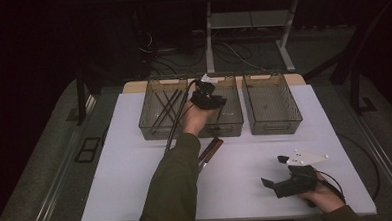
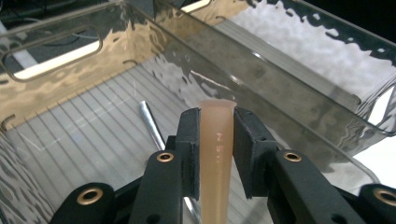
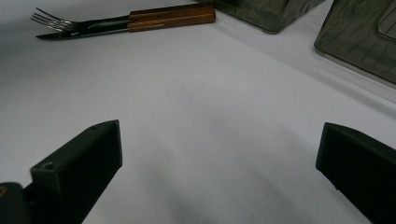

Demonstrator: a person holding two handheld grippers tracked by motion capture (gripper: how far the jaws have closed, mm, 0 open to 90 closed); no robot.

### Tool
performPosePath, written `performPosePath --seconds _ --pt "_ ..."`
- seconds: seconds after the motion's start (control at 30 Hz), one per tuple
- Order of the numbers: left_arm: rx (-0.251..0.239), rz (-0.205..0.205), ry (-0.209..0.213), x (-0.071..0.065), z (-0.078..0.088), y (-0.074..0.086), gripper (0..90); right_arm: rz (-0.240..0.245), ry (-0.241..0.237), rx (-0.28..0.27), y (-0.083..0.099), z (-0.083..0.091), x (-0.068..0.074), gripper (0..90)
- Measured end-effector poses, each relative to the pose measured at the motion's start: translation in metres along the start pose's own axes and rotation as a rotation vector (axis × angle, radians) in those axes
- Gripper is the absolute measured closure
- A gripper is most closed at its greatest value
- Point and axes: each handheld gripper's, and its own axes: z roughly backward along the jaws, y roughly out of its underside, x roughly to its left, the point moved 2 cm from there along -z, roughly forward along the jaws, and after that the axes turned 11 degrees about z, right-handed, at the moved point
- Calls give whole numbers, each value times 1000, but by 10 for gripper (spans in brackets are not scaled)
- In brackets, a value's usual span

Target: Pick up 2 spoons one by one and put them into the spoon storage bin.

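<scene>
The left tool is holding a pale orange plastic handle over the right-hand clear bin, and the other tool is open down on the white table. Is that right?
Not quite. The left tool does grip the pale orange plastic handle, but over the middle clear bin of the three, not the right-hand one; the high view shows this. The right tool is indeed open at the white table.
</scene>
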Motion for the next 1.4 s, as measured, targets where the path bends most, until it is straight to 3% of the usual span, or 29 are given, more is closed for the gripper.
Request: performPosePath --seconds 0.07,0.3,0.33,0.37,0.4,0.47,0.53,0.67,0.8,0.87,1.0,1.4 --pt "-2 13 3 0 1 0 708 2 -1 0 0 0 0 1" --pt "-5 -6 2 -1 4 -1 575 3 -3 0 0 0 0 1" --pt "-6 9 3 -3 5 -1 555 5 -3 0 0 -1 0 1" --pt "9 -22 5 -1 7 -1 532 4 -2 2 0 -1 0 1" --pt "2 -7 10 -3 7 -1 521 4 -2 3 0 -1 0 1" --pt "13 -36 18 -4 11 -2 505 3 -2 2 0 -1 0 1" --pt "11 -34 29 -7 14 -2 484 3 -2 2 0 -1 0 1" --pt "11 -73 44 -14 24 -4 461 2 -3 8 0 -2 1 1" --pt "10 -71 72 -21 31 -5 438 4 -4 10 0 -2 1 1" --pt "2 -91 84 -28 39 -5 421 3 -2 10 0 -2 0 1" --pt "0 -107 108 -35 48 -1 383 2 -2 9 1 -2 0 1" --pt "12 -151 117 -44 77 27 283 0 1 15 2 -3 -1 1"
